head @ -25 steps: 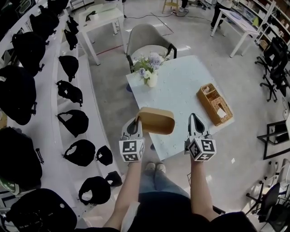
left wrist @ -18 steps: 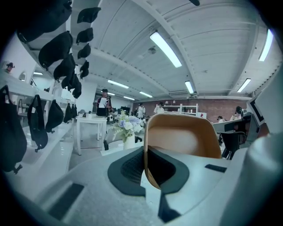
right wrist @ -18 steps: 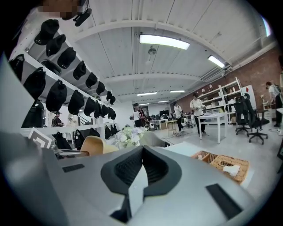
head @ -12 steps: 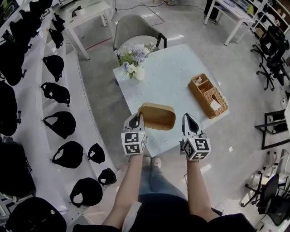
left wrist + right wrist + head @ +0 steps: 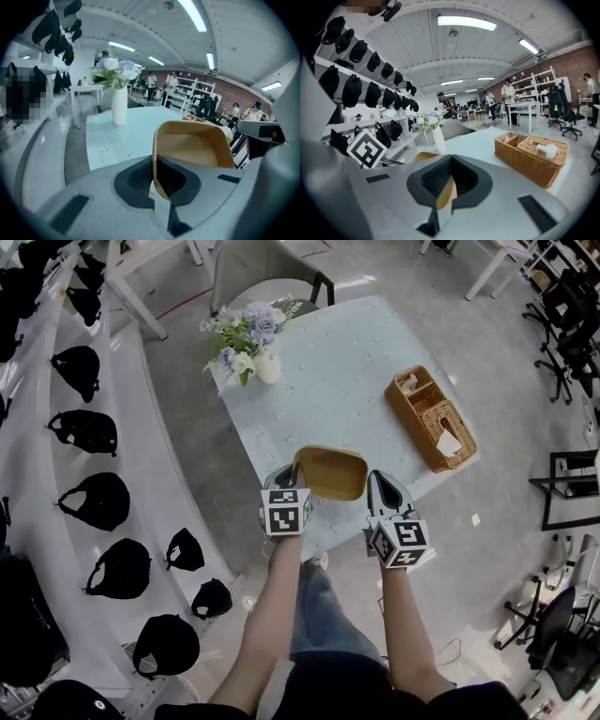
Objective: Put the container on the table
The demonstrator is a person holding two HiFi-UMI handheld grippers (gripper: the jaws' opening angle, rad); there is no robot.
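Pale blue table (image 5: 347, 371) in an open workroom with a grey floor.

Left gripper (image 5: 157, 176): jaws clamped on one side wall of the tan container (image 5: 194, 145), with the rim running straight between the pads.

Right gripper (image 5: 449, 185): jaws likewise closed, with a strip of the same tan wall pinched between them.

Head view: the container is held open side up between the two grippers, over the table's near edge. Contact with the tabletop cannot be confirmed.

Further out on the table:
- wicker basket (image 5: 431, 418) toward the right edge, well apart from the container
- white vase (image 5: 268, 367) with flowers at the far-left corner, also well apart from the container

Grey chair (image 5: 253, 263) stands beyond the table's far side. Black caps (image 5: 86, 431) line the white shelves at left.
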